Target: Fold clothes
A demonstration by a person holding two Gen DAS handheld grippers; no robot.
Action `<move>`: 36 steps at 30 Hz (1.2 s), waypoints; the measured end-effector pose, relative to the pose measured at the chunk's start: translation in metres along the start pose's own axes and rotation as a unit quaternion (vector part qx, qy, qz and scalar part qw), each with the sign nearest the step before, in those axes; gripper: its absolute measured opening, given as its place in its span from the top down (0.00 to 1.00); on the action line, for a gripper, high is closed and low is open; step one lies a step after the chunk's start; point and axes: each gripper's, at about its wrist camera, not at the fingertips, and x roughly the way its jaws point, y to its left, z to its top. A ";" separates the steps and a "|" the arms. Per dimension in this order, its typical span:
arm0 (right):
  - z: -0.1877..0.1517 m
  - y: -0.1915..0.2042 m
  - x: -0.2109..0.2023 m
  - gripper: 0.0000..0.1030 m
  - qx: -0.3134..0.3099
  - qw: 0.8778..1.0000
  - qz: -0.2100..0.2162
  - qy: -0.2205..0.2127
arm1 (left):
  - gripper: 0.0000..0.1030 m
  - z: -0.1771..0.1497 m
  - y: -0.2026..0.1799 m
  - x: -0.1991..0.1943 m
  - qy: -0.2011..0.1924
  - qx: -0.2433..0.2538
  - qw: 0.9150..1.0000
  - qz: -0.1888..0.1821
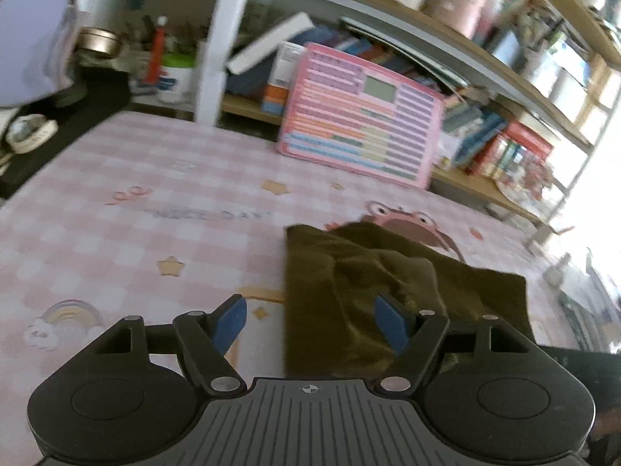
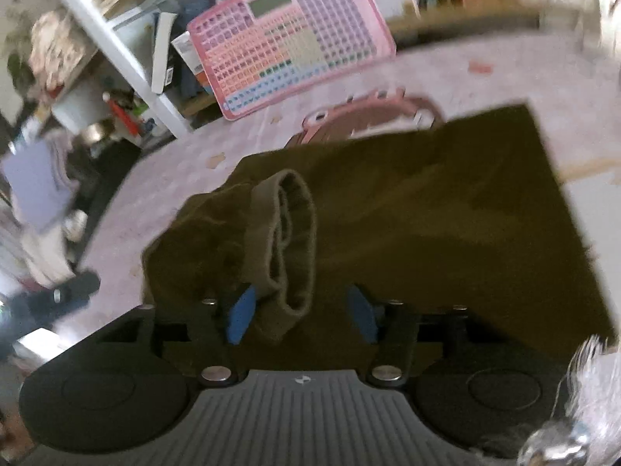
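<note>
An olive-green garment (image 1: pixel 368 283) lies crumpled on the pink checked cloth (image 1: pixel 136 202) that covers the table. My left gripper (image 1: pixel 310 324) is open just above the garment's near left edge, and its right pad hangs over the fabric. In the right wrist view the garment (image 2: pixel 446 202) spreads out flat to the right, and its ribbed opening (image 2: pixel 287 240) bunches up in front. My right gripper (image 2: pixel 302 317) is open low over the cloth. The ribbed band lies between its blue pads, beside the left pad (image 2: pixel 240 316), with a wide gap to the other pad.
A pink toy keyboard board (image 1: pixel 361 124) leans against the shelves at the table's far edge. Crowded bookshelves (image 1: pixel 504 77) and a white post (image 1: pixel 217 46) stand behind it. Dark items and a tape roll (image 1: pixel 29 134) sit off the table's left edge.
</note>
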 end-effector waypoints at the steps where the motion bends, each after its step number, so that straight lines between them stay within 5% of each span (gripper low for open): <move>1: -0.004 0.002 -0.005 0.42 -0.011 1.000 -0.016 -0.008 | 0.27 0.000 -0.003 0.003 0.005 0.007 1.000 -0.007; 11: -0.042 -0.001 -0.042 0.33 -0.024 0.988 -0.147 -0.038 | 0.27 -0.018 -0.059 0.017 0.062 0.161 0.981 -0.088; 18: -0.048 -0.025 -0.056 0.31 0.012 0.983 -0.179 -0.041 | 0.27 -0.018 -0.082 0.030 0.071 0.181 0.976 -0.102; 29: 0.005 -0.089 -0.044 0.31 -0.027 0.992 -0.113 -0.039 | 0.27 -0.015 -0.130 0.060 0.053 0.139 0.989 -0.013; 36: 0.038 -0.170 -0.048 0.34 0.012 0.999 -0.028 0.028 | 0.26 -0.042 -0.197 0.073 0.069 0.125 0.988 0.056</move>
